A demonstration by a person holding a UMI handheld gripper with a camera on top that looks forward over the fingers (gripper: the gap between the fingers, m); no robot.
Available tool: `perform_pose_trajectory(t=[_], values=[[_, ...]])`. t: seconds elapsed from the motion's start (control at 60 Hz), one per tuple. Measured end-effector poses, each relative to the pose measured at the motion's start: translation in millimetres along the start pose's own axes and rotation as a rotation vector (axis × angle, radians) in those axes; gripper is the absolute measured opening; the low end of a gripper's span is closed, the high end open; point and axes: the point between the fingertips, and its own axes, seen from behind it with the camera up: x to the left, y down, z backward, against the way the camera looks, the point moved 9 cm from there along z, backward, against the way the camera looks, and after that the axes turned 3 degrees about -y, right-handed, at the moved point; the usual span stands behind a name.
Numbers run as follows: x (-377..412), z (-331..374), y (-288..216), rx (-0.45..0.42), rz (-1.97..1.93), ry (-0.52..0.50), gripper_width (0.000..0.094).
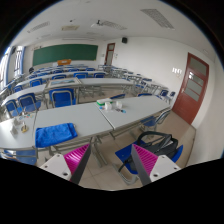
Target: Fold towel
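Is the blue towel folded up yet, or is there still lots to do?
Hard to call anything done: the blue towel lies on the grey table, and whether it is already folded cannot be told from here. In hand: nothing, since the tongs are open and empty, well short of the towel. Left: reach the table, grab the towel and do the folding.

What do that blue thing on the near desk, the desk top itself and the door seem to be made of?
The blue towel looks like soft cloth: matte, slightly rumpled, lying flat. The desk top seems a smooth pale laminate with a faint sheen. The door looks like reddish-brown wood or veneer. The gripper is open, fingers apart above the floor.
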Motion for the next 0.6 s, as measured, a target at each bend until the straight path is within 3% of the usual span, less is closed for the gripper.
perform_pose_trajectory(t=[0.283,0.45,0.6], values=[[54.9,-0.1,49.1,0.076,0.043,-0.019,0.085],[169.1,-7.5,85.3,0.106,0.083,-0.183,0.0856],[284.2,-31.5,84.9,0.086,0.149,-0.359,0.0851]])
